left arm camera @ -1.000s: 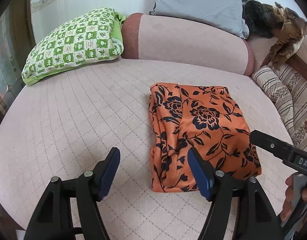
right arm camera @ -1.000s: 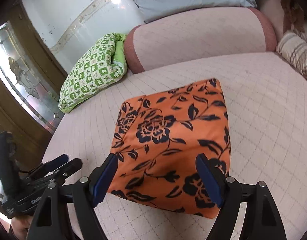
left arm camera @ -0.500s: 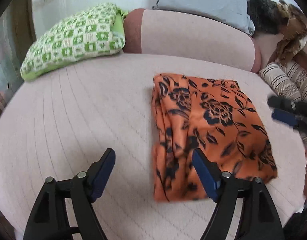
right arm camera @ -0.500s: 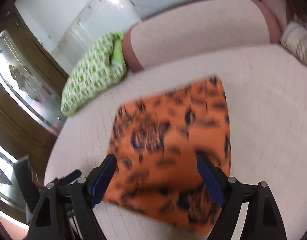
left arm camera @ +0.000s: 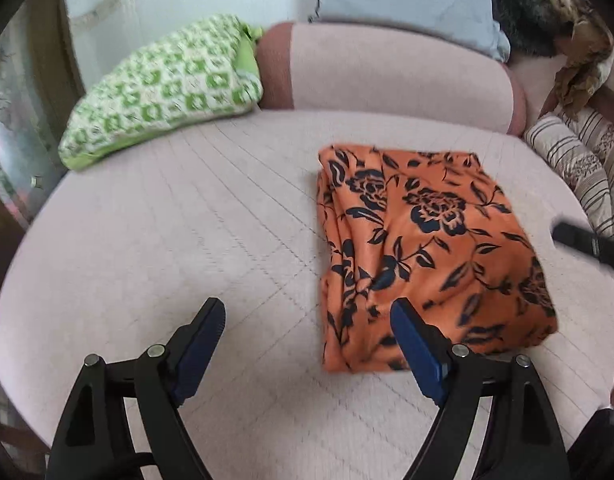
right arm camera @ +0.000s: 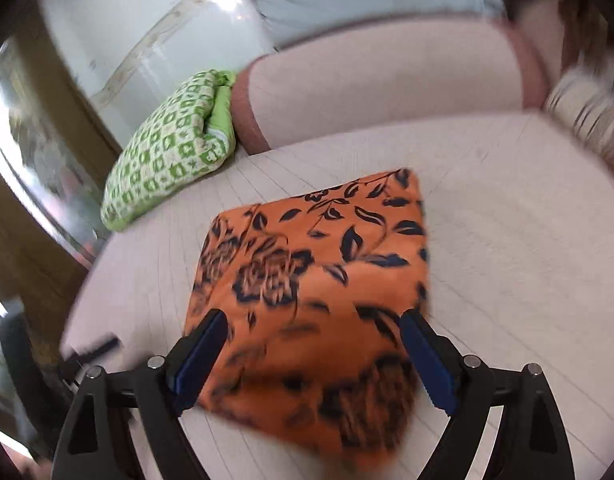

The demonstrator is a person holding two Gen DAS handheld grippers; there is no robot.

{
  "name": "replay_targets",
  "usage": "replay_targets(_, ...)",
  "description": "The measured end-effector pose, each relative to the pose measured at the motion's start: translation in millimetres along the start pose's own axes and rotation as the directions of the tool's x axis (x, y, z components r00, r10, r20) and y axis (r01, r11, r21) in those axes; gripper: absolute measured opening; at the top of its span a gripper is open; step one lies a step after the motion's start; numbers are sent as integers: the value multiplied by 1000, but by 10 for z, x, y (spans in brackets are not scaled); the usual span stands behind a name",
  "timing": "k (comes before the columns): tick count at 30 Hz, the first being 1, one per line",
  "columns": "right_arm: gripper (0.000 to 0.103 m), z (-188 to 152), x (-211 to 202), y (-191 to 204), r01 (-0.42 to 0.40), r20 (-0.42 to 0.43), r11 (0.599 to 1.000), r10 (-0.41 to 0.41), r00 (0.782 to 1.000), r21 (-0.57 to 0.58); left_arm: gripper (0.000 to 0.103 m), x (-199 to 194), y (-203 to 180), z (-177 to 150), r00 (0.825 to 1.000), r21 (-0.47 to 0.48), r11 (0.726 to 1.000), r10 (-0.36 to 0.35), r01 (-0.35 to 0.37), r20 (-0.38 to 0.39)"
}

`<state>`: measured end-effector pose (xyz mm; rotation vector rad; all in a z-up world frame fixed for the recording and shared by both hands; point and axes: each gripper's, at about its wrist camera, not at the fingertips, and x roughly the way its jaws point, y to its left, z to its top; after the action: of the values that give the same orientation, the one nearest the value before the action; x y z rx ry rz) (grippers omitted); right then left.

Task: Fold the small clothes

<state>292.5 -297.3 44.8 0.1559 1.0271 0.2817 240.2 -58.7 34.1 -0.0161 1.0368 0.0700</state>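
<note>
- Left gripper [left arm camera: 307, 316] spread wide, empty; bare quilted cushion [left arm camera: 167, 240] ahead-left.
- Folded orange floral cloth [left arm camera: 423, 248] just ahead-right, edges free.
- Right gripper [right arm camera: 313, 330] released, hovering over cloth's near corner.
- Right view alone: green pillow's [right arm camera: 167, 152] folded end.

Orange cloth [left arm camera: 423, 252] [right arm camera: 315, 292] with dark navy rose-and-leaf print. Folded into compact, roughly rectangular stack, lying flat on pale quilted surface. Left edge bunched with lengthwise wrinkles and layered folds; top face mostly smooth. Near corner blurred in right wrist view. Sits right of centre, well apart from far edge.
</note>
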Motion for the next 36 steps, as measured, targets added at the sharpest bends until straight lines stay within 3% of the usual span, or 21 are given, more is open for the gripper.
replay_targets(2, 103, -174, -187, 81, 77, -8, 996, -78, 997, -50, 88, -157, -4, -82, 1000, -10, 1000, 22, -22, 0)
replay_targets(5, 103, -395, -394, 158, 148, -15, 986, -150, 989, -72, 88, -294, 6, -169, 1000, -24, 999, 21, -21, -21)
replay_targets(10, 103, -665, -756, 297, 230, 14, 968, -229, 973, -99, 89, -636, -28, -276, 999, -44, 998, 41, -40, 25)
replay_targets(20, 103, -748, -1070, 504, 250, 51, 959, -246, 968, -133, 94, -1041, -81, -275, 997, -51, 999, -11, 15, 78)
replay_targets(25, 103, -708, -1099, 514, 240, 57, 962, -234, 971, -134, 95, -1060, -126, -261, 998, -39, 999, -19, 21, 65)
replay_targets(31, 103, -668, -1061, 503, 243, 52, 960, -238, 970, -138, 95, -1016, -217, -235, 998, -5, 999, 35, -35, 53)
replay_targets(36, 103, -642, -1014, 478, 242, 43, 961, -238, 970, -137, 96, -970, -204, -214, 999, -12, 1000, 7, -7, 51)
